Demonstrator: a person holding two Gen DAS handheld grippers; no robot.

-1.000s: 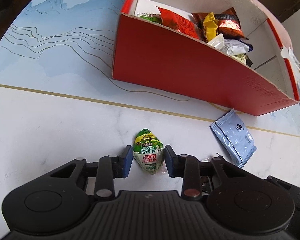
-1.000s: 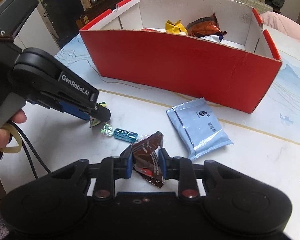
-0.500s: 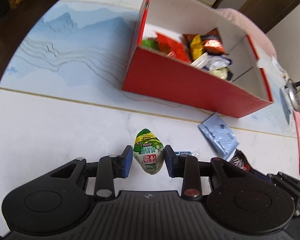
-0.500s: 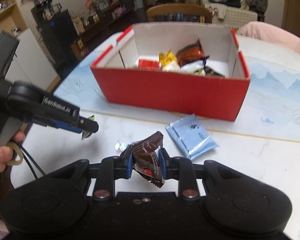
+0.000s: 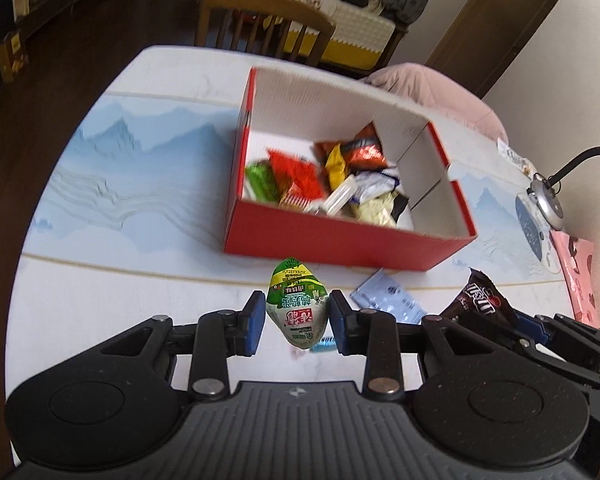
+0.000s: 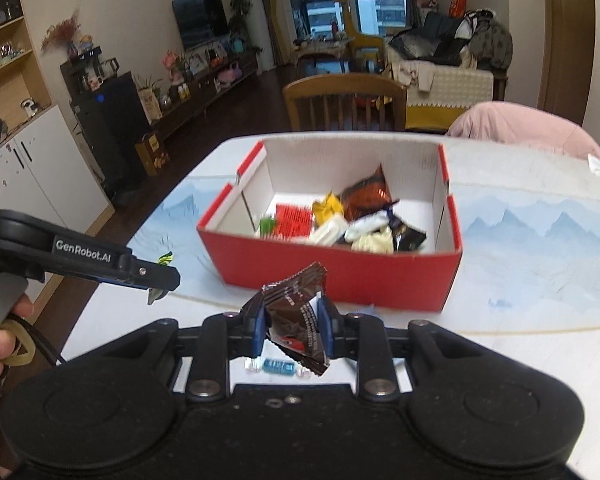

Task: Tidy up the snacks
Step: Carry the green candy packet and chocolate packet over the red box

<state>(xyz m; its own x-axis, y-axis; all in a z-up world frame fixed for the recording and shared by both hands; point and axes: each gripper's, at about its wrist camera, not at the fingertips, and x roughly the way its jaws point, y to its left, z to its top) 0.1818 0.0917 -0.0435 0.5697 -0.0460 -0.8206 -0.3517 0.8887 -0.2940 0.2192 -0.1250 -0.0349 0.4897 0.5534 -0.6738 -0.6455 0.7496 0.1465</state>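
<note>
R gripper grips brown M&M's pack; GenRobot.AI on L gripper.

I was in a home living-dining room: television at eleven o'clock, wooden chair and cluttered sofa at twelve.

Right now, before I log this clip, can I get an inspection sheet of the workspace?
Surface: white table with blue mountain print, no spills seen.
Job's things: red box open, part-filled with snack packets; green-white packet and brown chocolate packet held up in front of it.
Clutter: light-blue sachet and blue wrapped candy on the table.
Grippers: left hand-held gripper shut on the green-white packet; right hand-held gripper shut on the brown chocolate packet.
Cables: black cable at the left handle.
Surroundings: wooden chair, pink cushion, living room behind.
</note>
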